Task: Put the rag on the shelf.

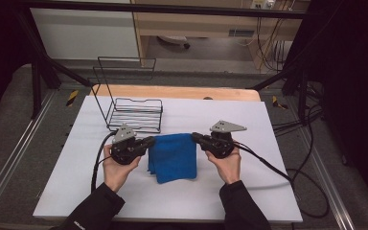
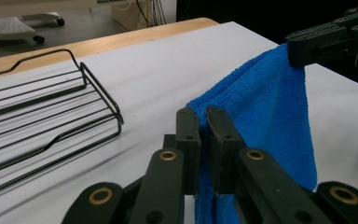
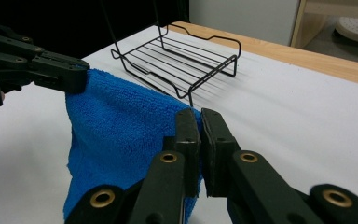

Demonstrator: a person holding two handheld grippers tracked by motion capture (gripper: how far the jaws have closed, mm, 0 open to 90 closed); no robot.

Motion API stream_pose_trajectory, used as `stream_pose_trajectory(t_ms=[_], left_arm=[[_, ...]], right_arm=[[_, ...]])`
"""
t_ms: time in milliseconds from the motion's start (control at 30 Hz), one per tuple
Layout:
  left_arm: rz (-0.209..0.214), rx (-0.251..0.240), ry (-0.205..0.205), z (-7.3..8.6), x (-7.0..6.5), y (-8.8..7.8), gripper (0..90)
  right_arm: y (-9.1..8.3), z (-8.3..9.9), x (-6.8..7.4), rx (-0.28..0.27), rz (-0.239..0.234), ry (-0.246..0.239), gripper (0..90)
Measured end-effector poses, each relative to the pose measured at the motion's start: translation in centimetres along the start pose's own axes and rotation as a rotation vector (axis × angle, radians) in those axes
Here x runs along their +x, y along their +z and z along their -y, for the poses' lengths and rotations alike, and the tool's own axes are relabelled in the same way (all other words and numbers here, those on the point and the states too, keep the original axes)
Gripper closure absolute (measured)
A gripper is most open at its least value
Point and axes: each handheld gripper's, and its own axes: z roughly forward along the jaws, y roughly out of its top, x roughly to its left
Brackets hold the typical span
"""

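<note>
Both grippers' fingers clamp the blue cloth's [image 1: 173,155] top corners, left gripper [image 1: 148,142], right gripper [image 1: 196,138]; lifting step; next, fold or carry level.

blue cloth [image 1: 173,158] held between left claw [image 1: 151,141], right claw [image 1: 195,137]

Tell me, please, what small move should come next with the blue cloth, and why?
Probably carry the blue microfibre cloth toward the wire rack. The left gripper and right gripper are each shut on a top corner, the cloth hangs folded between them, and the rack stands just behind it.
</note>
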Motion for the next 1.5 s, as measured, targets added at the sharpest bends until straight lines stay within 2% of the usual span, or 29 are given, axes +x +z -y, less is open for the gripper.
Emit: stream_pose_trajectory(t_ms=[400,567,733,967,1267,1433,1467,1500], left_arm=[[0.008,-0.039,0.006,-0.6,-0.2,-0.8,83.8],[0.009,-0.066,0.008,-0.9,-0.2,-1.4,83.8],[0.006,-0.094,0.013,-1.4,-0.3,-2.0,83.8],[0.005,-0.131,0.009,-2.0,-0.2,-2.9,83.8],[0.001,-0.173,-0.008,-2.8,0.5,-4.0,83.9],[-0.006,-0.206,-0.006,-3.5,0.9,-4.9,84.0],[-0.004,-0.228,-0.006,-3.8,1.1,-5.4,84.0],[-0.004,-0.228,-0.006,-3.8,1.1,-5.4,84.1]], right_arm=[[-1.0,-0.9,0.5,-0.048,-0.003,-0.021,86.9],[-1.4,-1.3,1.1,-0.075,0.002,-0.032,86.9],[-1.9,-1.9,1.9,-0.107,0.013,-0.065,87.0],[-2.3,-2.6,2.4,-0.142,0.008,-0.075,87.0],[-2.0,-3.6,3.2,-0.185,0.005,-0.069,87.0],[-1.9,-4.5,3.7,-0.21,0.009,-0.079,87.0],[-1.9,-5.1,4.0,-0.223,0.017,-0.093,87.0],[-1.9,-5.3,4.2,-0.235,0.019,-0.098,87.0]])
